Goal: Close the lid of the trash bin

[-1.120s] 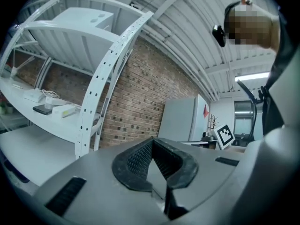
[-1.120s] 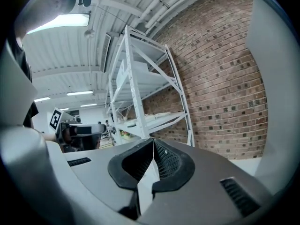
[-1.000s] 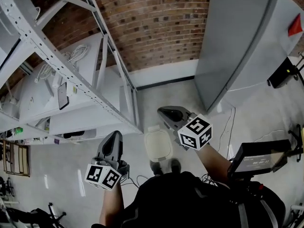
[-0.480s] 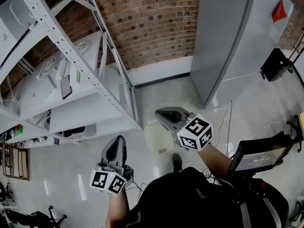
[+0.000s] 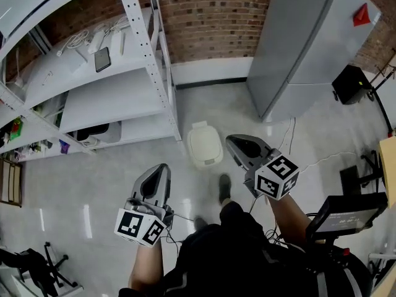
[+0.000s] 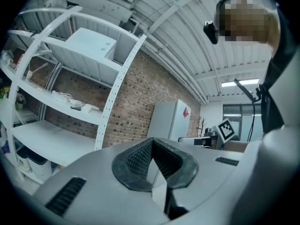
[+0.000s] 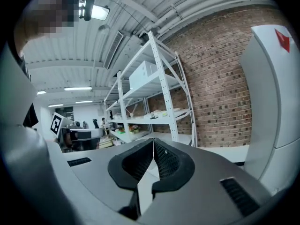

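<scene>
Backed off since earlier: shelving rack (image 5: 117, 98) now fills upper left, grey cabinet (image 5: 297, 48) upper right. Trash bin (image 5: 204, 146) sits on the floor at frame centre, lid looks down, no longer under the right gripper (image 5: 231, 140). Left gripper (image 5: 162, 167) lower left. Both sets of fingers pressed together, nothing between.

- the trash bin (image 5: 204, 160) is small, off-white and a rounded rectangle from above; it stands upright on the floor (image 5: 117, 172).
- its lid (image 5: 205, 145), the same off-white, lies flat over the top, with a small block at its far edge.
- the bin sits toward the floor's far edge, near the brick wall (image 5: 210, 17), not touching it.
</scene>
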The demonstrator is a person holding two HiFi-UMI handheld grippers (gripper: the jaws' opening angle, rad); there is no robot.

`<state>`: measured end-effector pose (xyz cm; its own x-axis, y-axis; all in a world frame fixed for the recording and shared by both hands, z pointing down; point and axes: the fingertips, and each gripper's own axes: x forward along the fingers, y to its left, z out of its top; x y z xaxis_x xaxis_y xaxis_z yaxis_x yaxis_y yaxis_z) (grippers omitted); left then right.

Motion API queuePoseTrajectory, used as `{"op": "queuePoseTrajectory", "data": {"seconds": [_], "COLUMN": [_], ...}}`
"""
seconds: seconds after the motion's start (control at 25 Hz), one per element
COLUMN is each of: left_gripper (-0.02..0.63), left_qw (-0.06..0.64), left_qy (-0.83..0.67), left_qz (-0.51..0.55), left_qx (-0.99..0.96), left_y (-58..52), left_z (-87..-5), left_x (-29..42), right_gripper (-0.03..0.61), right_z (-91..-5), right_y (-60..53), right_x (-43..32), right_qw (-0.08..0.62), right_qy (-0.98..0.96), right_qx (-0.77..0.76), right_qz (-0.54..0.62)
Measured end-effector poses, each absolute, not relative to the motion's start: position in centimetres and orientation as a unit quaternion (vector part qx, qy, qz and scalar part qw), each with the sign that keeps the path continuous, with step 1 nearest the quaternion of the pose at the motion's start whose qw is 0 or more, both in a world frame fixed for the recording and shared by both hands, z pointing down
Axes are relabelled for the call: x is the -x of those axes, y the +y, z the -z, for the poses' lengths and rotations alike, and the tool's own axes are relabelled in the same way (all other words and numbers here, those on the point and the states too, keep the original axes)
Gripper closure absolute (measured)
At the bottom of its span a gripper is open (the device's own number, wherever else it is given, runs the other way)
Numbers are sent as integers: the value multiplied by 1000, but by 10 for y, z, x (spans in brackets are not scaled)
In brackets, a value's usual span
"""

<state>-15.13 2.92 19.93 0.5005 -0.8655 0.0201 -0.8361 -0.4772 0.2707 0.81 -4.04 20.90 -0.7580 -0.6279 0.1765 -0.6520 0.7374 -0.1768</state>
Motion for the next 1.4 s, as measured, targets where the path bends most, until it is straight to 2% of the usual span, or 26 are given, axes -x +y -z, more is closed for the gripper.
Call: {"op": "queuePoseTrajectory", "data": {"seconds": [0.4, 0.92, 1.08, 1.4], "left_gripper": [624, 624, 624, 624], "left_qw": [121, 102, 91, 79], "left_qy": [-495, -539, -526, -526], "left_qz": [54, 48, 23, 29], "left_qx": [-859, -835, -846, -846], "left_y": [122, 242, 293, 384], "left_z": [-195, -160, -149, -137], "left_x": [117, -6, -30, -16], "right_gripper": [569, 569, 569, 569], "right_z": [-194, -178, -181, -178], "right_y": [64, 202, 247, 333], "right_x": [-55, -189, -204, -194], "right_qw": [41, 3, 4, 1], "right_qy": [-927, -937, -937, -936], "right_qx": [-361, -337, -332, -339], "right_qz": [-98, -93, -106, -95]}}
